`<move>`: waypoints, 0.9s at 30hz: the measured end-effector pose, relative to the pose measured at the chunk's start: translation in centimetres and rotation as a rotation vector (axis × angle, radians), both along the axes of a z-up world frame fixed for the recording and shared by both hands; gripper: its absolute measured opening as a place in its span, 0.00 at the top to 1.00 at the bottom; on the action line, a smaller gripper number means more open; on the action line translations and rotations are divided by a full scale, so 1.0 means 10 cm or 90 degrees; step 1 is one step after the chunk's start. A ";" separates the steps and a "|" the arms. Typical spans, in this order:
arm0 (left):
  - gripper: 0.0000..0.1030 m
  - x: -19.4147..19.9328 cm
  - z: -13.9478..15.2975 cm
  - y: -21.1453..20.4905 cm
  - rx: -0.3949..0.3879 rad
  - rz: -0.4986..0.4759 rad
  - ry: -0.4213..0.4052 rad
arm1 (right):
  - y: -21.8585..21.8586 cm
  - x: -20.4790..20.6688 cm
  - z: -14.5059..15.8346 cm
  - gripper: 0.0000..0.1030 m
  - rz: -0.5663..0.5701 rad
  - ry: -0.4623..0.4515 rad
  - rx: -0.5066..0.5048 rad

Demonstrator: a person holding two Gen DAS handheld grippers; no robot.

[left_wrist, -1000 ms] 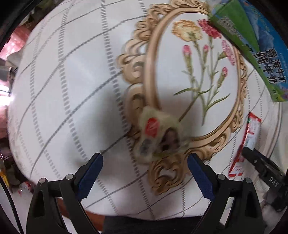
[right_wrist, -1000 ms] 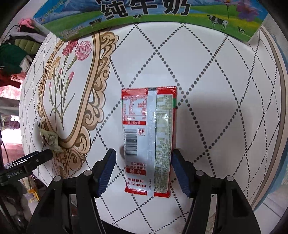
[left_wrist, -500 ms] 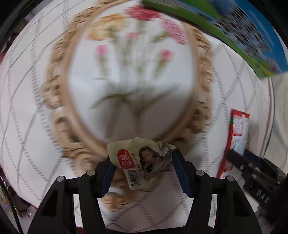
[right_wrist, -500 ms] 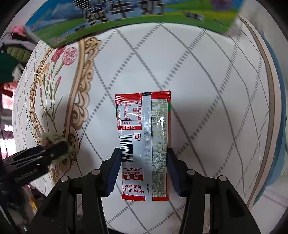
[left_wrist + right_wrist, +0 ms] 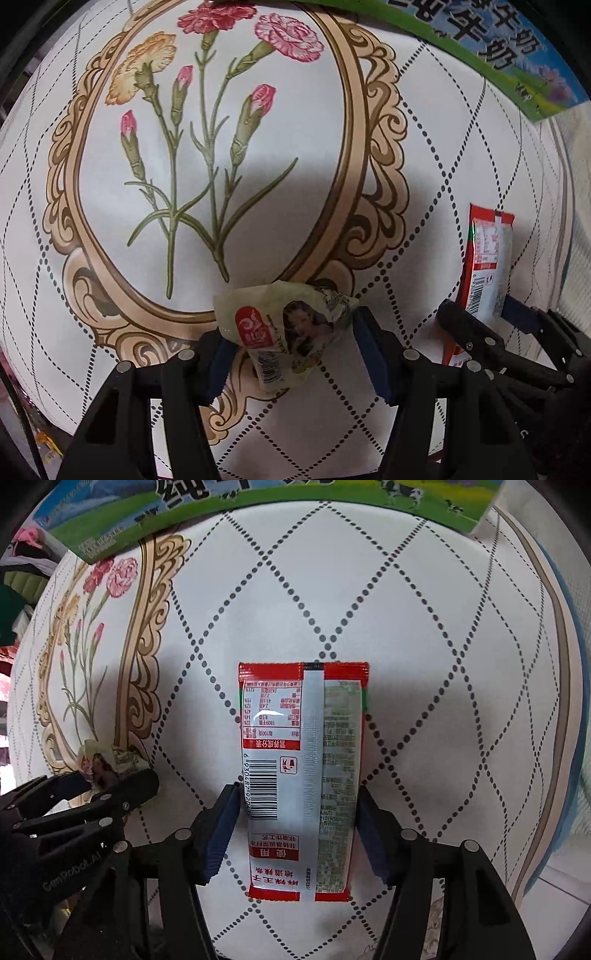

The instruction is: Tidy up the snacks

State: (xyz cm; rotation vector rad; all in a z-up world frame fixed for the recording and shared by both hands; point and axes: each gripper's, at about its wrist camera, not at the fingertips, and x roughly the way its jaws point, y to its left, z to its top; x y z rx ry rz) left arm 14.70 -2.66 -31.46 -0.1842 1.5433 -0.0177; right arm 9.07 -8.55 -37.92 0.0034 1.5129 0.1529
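My left gripper is shut on a small crumpled pale-green snack packet with a red logo, holding it just above the tablecloth's gold scrollwork. A long red and white snack packet lies flat on the cloth, barcode side up. My right gripper points down over its lower half. Its jaws are opening, with the packet between the blue pads, which stand close against its long edges. In the right wrist view the left gripper and its packet sit at the far left. In the left wrist view the right gripper and red packet are at the right.
A green and blue milk carton box lies along the far side of the table, also visible as a milk box. The white tablecloth has dotted diamonds and a gold-framed carnation medallion. The table's edge curves at the right.
The left jaws closed on the small packet and carried it across the medallion toward the red packet. The right gripper sank closer to the red packet; its jaws narrowed, then widened again.
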 end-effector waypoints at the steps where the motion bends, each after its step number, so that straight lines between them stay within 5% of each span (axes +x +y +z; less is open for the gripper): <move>1: 0.42 0.01 -0.01 -0.04 0.001 0.000 0.001 | 0.00 0.00 -0.01 0.36 -0.001 0.000 0.001; 4: 0.43 0.00 0.10 -0.34 0.003 -0.001 0.004 | 0.00 0.00 -0.07 0.36 -0.001 0.003 0.003; 17: 0.62 -0.07 0.49 -0.25 -0.020 0.006 -0.009 | -0.14 -0.16 0.26 0.50 -0.002 -0.040 0.028; 25: 0.65 -0.02 0.54 -0.03 -0.102 0.055 0.014 | -0.27 -0.24 0.41 0.50 -0.018 -0.042 0.062; 27: 0.58 0.00 0.43 0.09 -0.145 0.087 0.042 | -0.30 -0.25 0.38 0.50 -0.025 -0.036 0.068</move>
